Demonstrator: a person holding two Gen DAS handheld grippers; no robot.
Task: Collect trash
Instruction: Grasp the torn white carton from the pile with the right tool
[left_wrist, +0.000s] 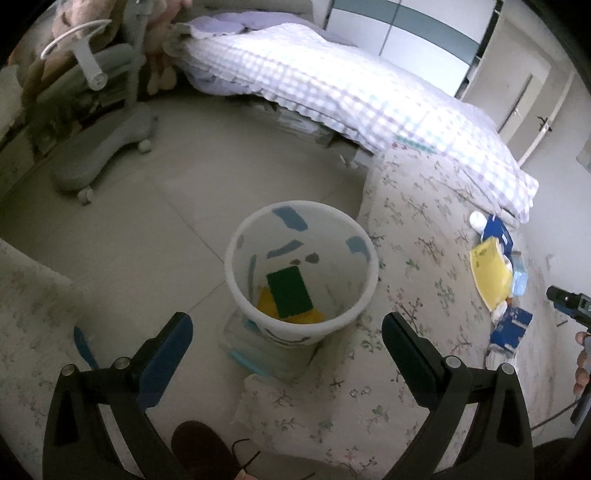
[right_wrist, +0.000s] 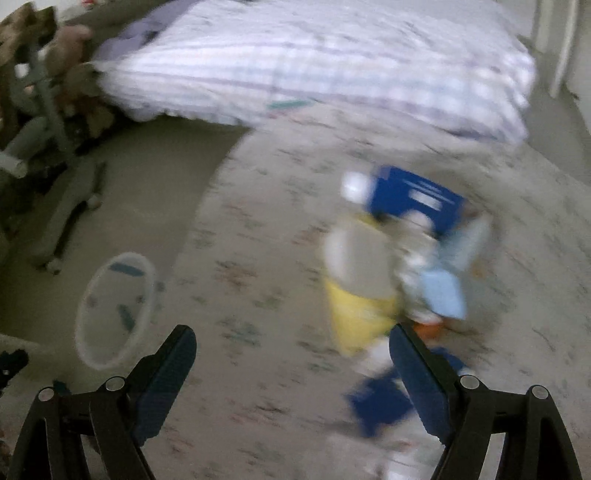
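Note:
A white trash bin (left_wrist: 236, 266) with blue marks stands on the floor at the edge of a floral sheet; a green sponge (left_wrist: 289, 292) lies in it on something yellow. My left gripper (left_wrist: 287, 334) is open and empty, just above the bin's near rim. A pile of trash lies on the sheet: a yellow packet (left_wrist: 489, 271), blue boxes (left_wrist: 511, 325) and white scraps. The right wrist view is blurred; my right gripper (right_wrist: 292, 350) is open and empty, near the yellow packet (right_wrist: 356, 317), a blue box (right_wrist: 413, 197) and a light blue piece (right_wrist: 443, 291). The bin (right_wrist: 86, 325) lies to its left.
A bed with a checked quilt (left_wrist: 332, 88) fills the back. A grey wheeled chair base (left_wrist: 99, 155) stands at the left. The floral sheet (left_wrist: 417, 229) covers the floor on the right. A clear flat box (left_wrist: 258, 360) sits under the bin. A shoe (left_wrist: 207, 454) shows at the bottom.

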